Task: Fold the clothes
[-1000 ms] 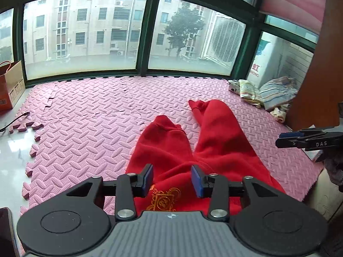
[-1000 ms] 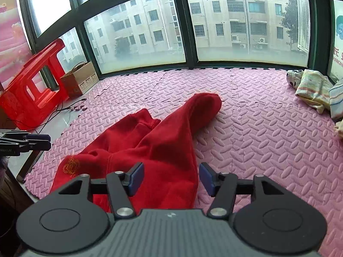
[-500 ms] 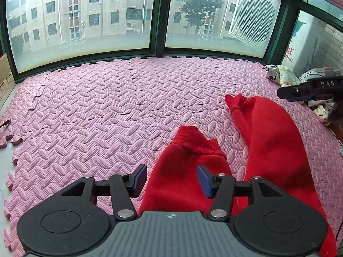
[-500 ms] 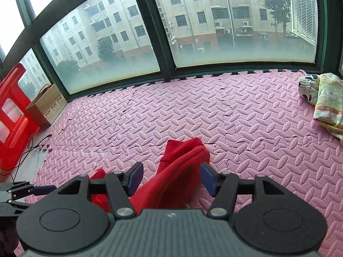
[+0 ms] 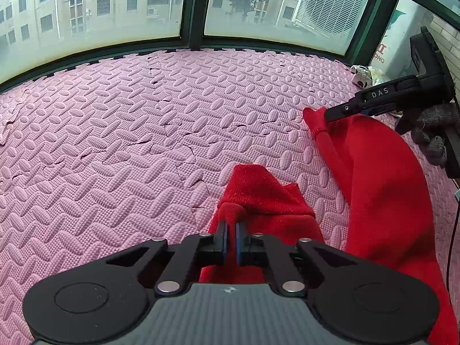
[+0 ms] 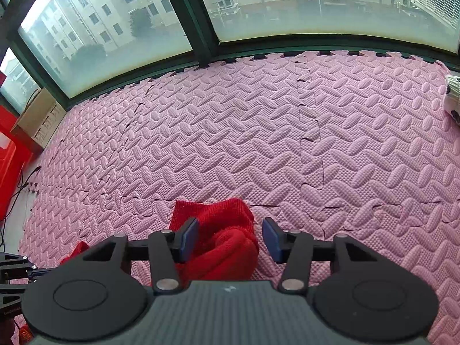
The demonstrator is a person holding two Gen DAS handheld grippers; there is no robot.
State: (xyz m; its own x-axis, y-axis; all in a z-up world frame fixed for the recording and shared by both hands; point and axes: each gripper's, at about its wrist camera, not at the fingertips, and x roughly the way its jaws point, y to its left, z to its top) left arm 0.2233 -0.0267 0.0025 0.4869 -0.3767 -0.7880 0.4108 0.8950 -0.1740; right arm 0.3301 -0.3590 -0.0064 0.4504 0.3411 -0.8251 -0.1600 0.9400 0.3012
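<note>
Red trousers (image 5: 382, 178) lie on the pink foam mat (image 5: 143, 132), legs pointing toward the window. My left gripper (image 5: 230, 237) is shut on the ribbed cuff of the left leg (image 5: 258, 192), pinching a fold of it. My right gripper (image 6: 230, 237) is open, its jaws on either side of the right leg's cuff (image 6: 218, 230). In the left wrist view the right gripper (image 5: 373, 100) shows from the side over that cuff (image 5: 314, 122). The waist end is hidden below the gripper bodies.
A window wall (image 6: 201, 28) bounds the far edge of the mat. A cardboard box (image 6: 37, 118) and a red plastic stool (image 6: 8, 149) stand at the left. Other folded cloth (image 5: 365, 74) lies at the far right. A cable (image 6: 17, 189) runs on the floor at left.
Both grippers have moved forward along the legs to the cuffs. My left gripper has shut on the left cuff. The right gripper stays open, now around the right cuff.
</note>
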